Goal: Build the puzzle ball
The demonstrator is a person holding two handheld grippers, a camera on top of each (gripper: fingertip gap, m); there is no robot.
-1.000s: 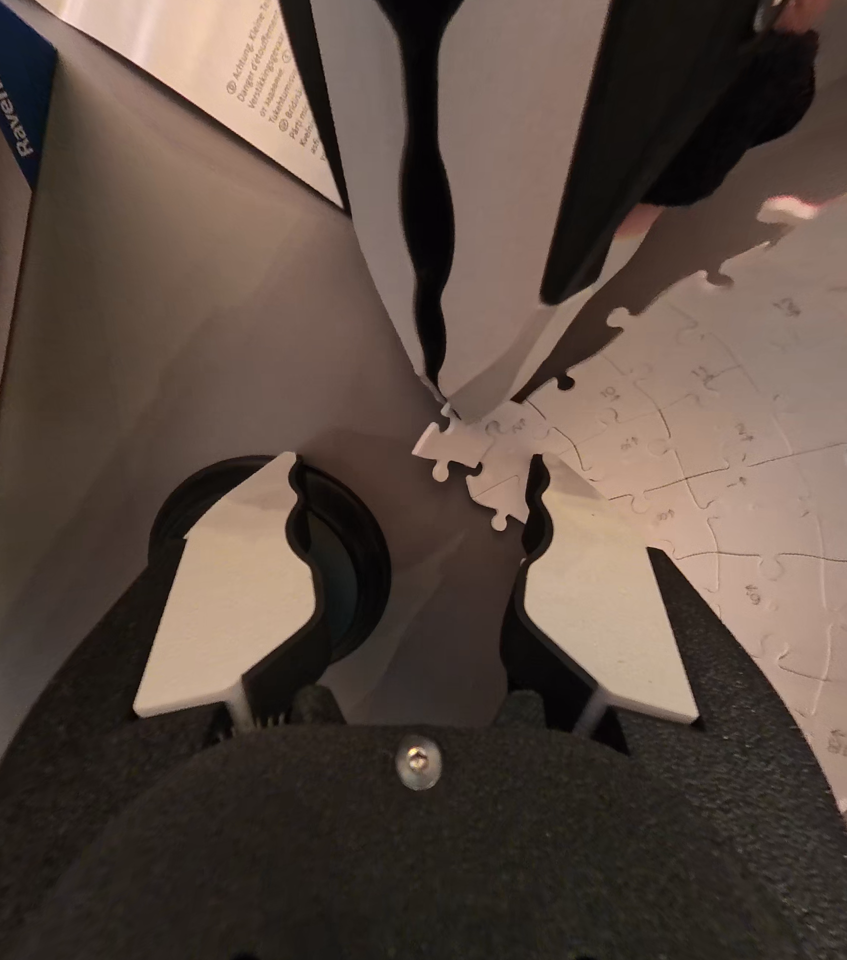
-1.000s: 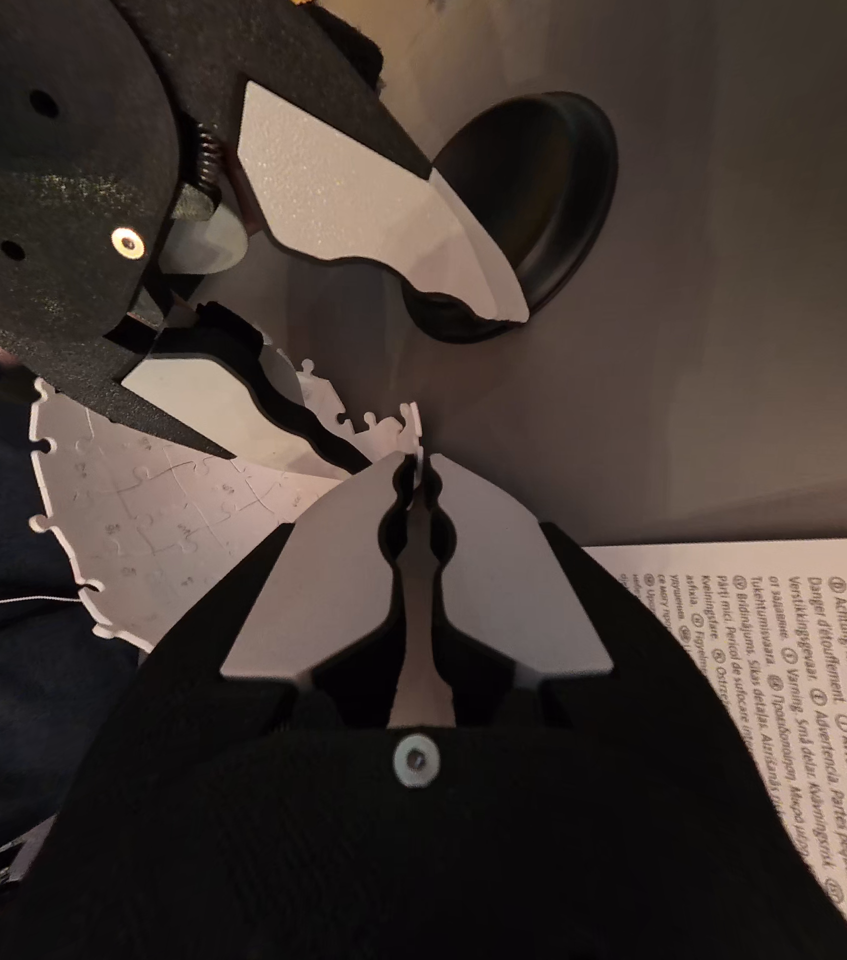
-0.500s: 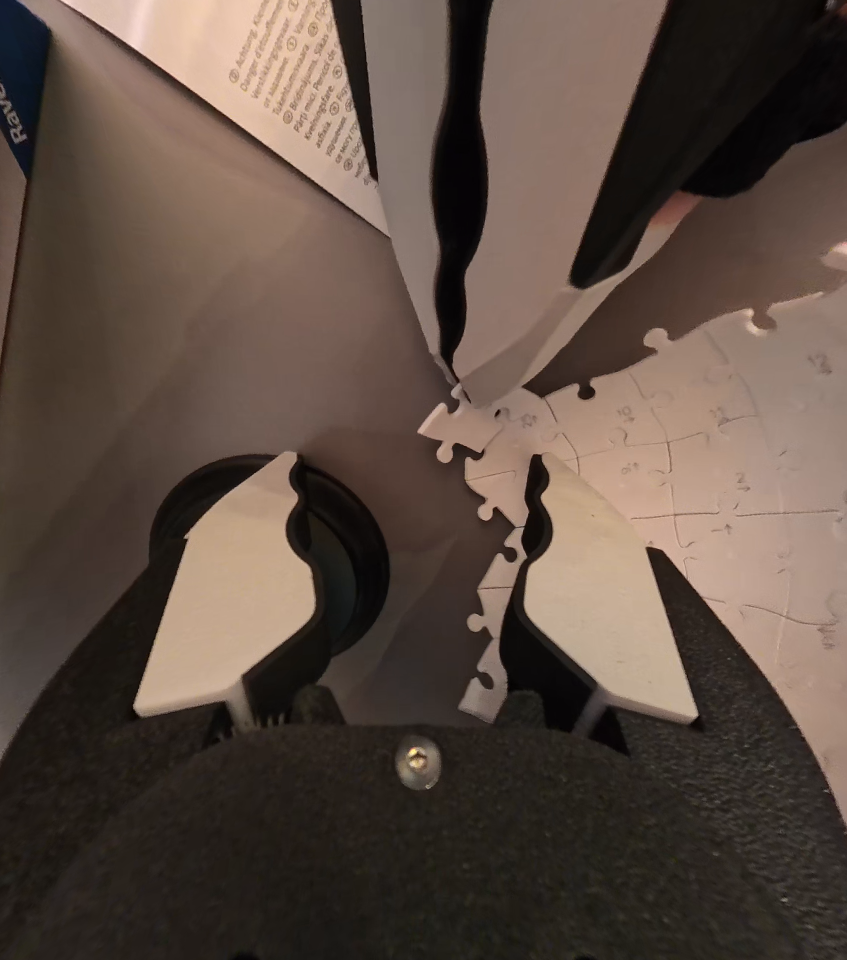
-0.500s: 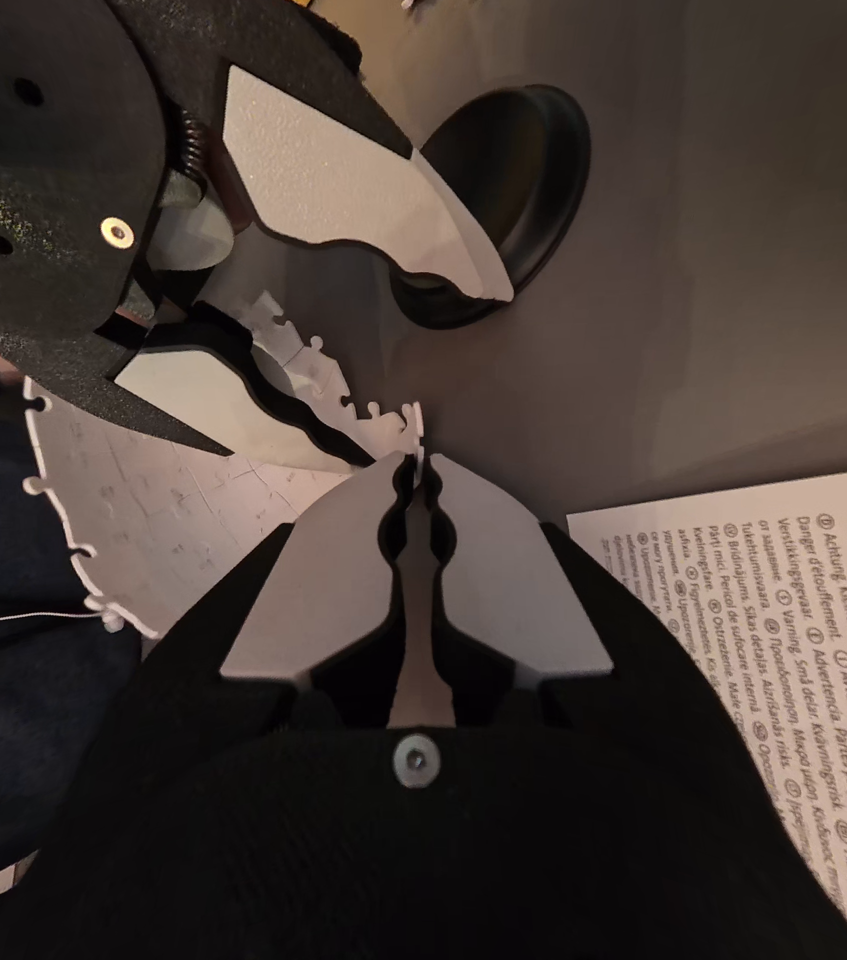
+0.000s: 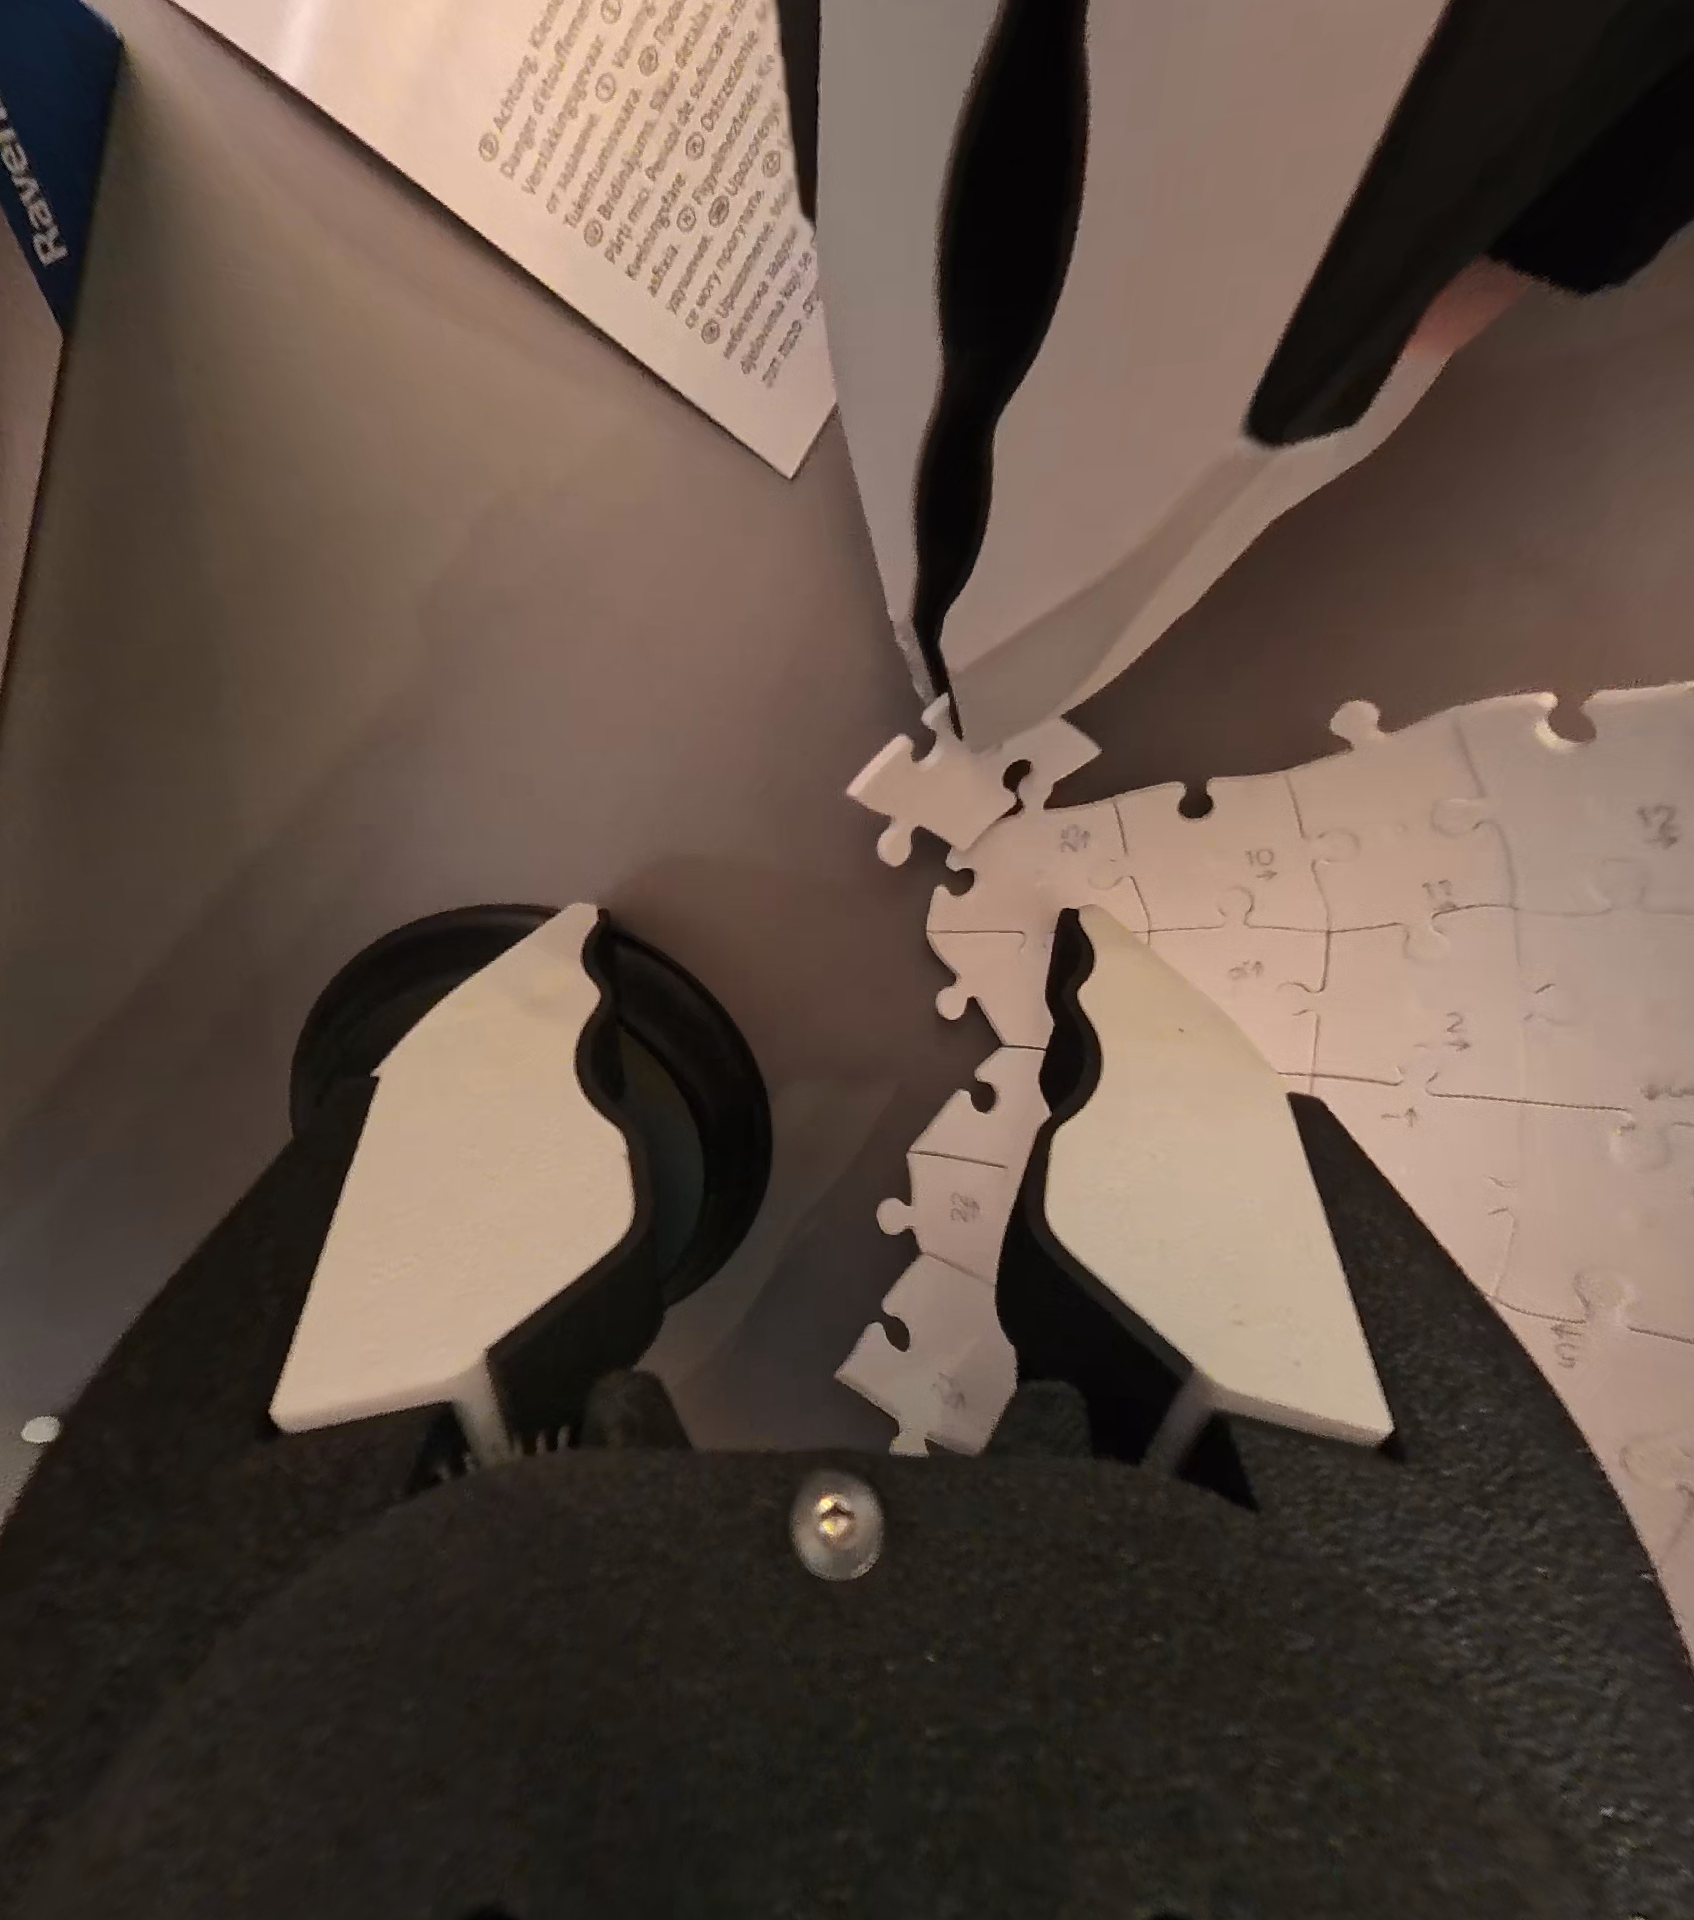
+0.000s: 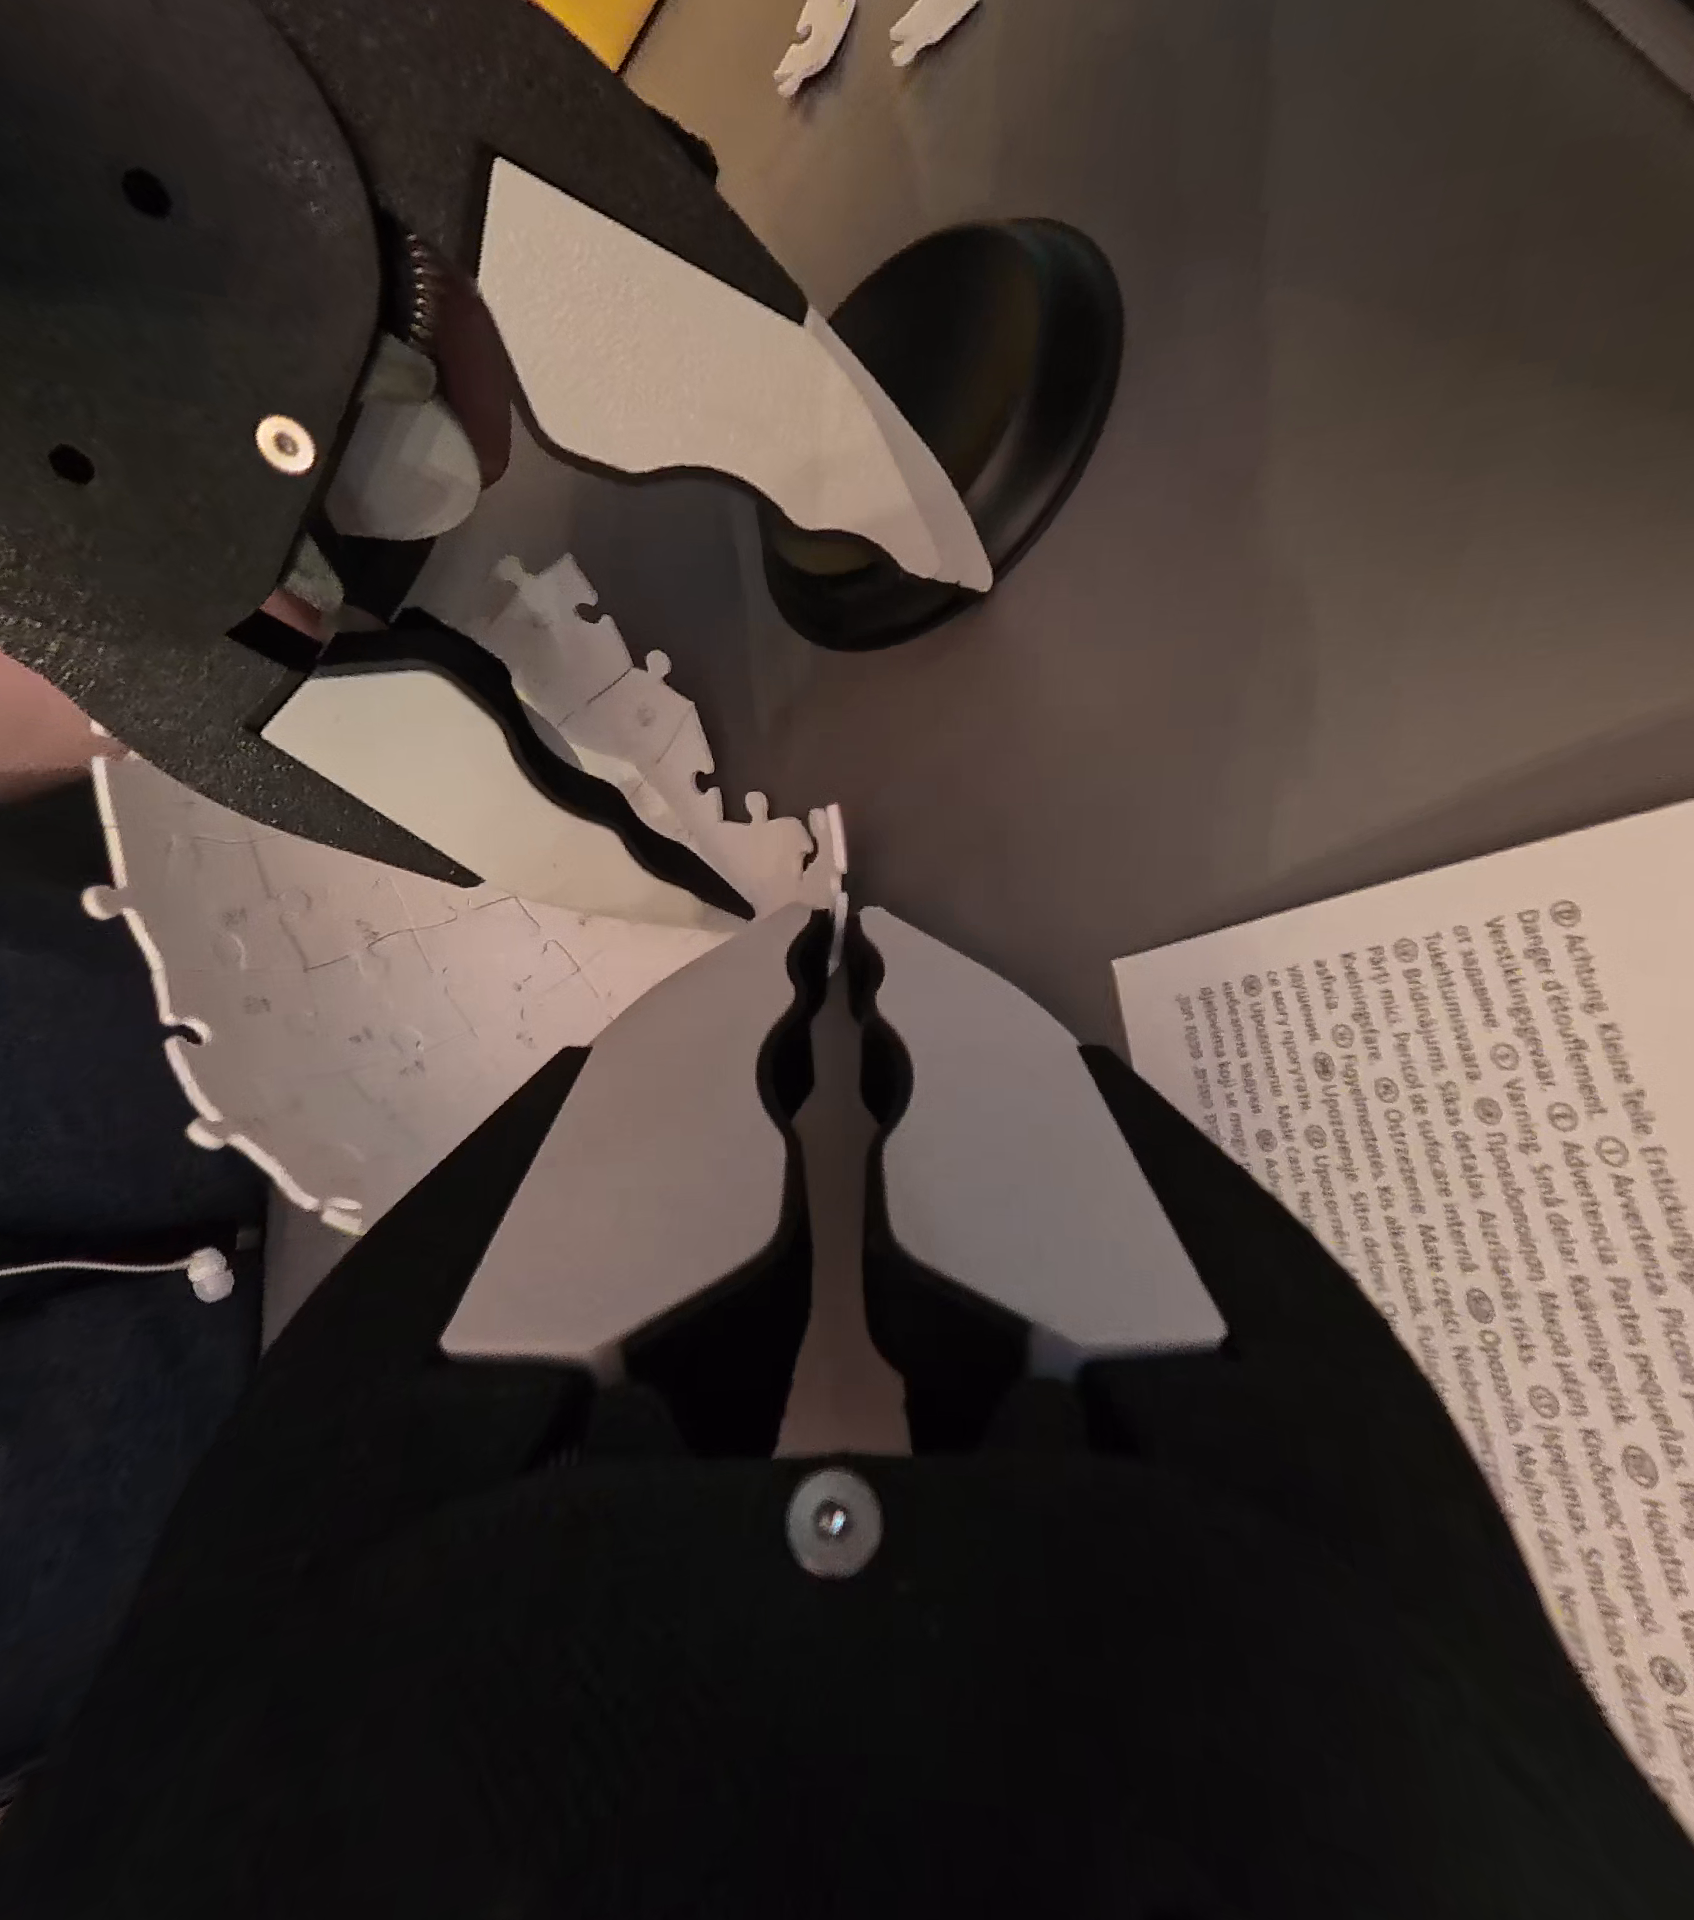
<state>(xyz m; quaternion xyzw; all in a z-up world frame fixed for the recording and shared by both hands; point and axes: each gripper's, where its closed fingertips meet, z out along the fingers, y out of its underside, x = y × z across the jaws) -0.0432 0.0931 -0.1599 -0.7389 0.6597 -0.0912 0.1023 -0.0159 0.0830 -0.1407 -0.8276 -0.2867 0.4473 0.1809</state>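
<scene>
The right tongs (image 6: 838,920) are clenched on a single white puzzle piece (image 5: 936,795), pinching it at one edge so that it juts out past the tips, and they hold it right at the rim of the curved shell of joined pieces (image 5: 1445,1039). In the left wrist view the piece sits at the upper left corner of the shell, touching the edge or just off it; whether its tabs have seated cannot be told. The left tongs (image 5: 827,920) are spread wide and grip nothing. One of their fingers (image 5: 1165,1122) lies over the inner face of the shell near that same rim and seems to steady it, while the other hangs above the black round stand (image 6: 1009,436) on the grey bench (image 5: 355,623). The move likely turns on this: the shell lies toward the left tongs from the held piece, so the piece must be pressed toward that finger, with its flat side in line with the rim's curve. A printed sheet (image 6: 1549,1143) lies beside them.
</scene>
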